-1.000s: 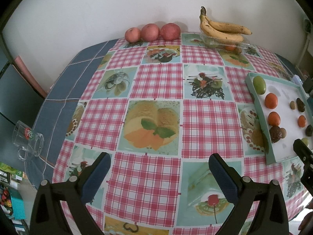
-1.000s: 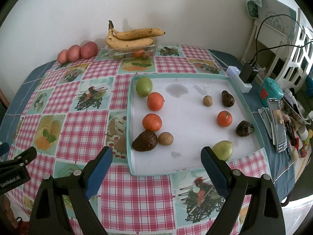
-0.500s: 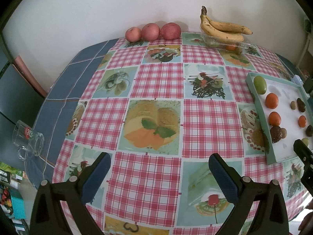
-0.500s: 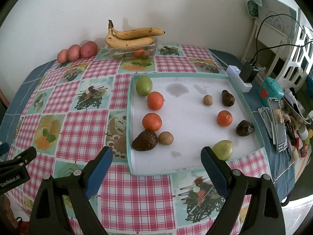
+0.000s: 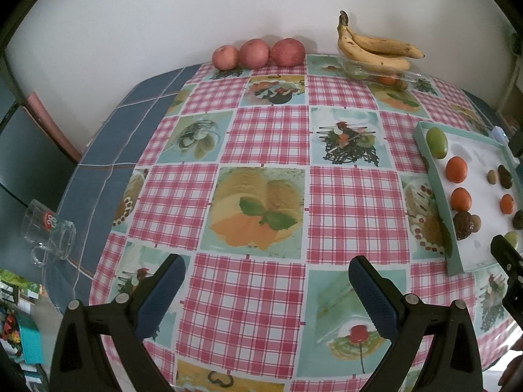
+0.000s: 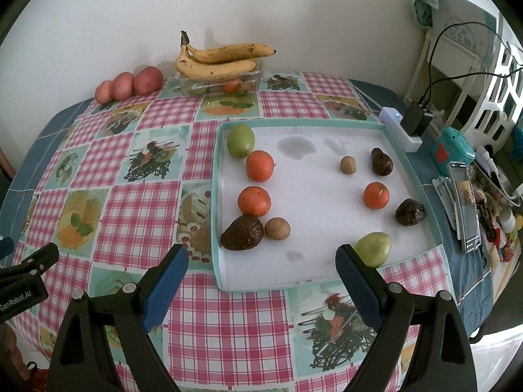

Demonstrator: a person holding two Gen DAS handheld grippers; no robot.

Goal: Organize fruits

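Note:
A teal-rimmed white tray [image 6: 294, 285] on the checked tablecloth holds scattered fruit: a green fruit [image 6: 240, 140] at its far left, two oranges [image 6: 259, 165] [image 6: 254, 201], a dark avocado [image 6: 242, 232], a small brown fruit [image 6: 277, 228], a third orange [image 6: 376, 195], two more dark avocados [image 6: 381, 162] [image 6: 410, 212], a second green fruit [image 6: 373, 248]. My right gripper [image 6: 261, 274] is open and empty, over the tray's near edge. My left gripper [image 5: 266, 281] is open and empty over the tablecloth, left of the tray [image 5: 439, 196].
Bananas [image 6: 222, 60] lie on a clear box [image 6: 222, 86] by the wall, with three red fruits [image 6: 130, 85] to their left. A glass mug [image 5: 49, 232] lies at the table's left edge. A phone [image 6: 464, 205], charger [image 6: 415, 119] and clutter sit right of the tray.

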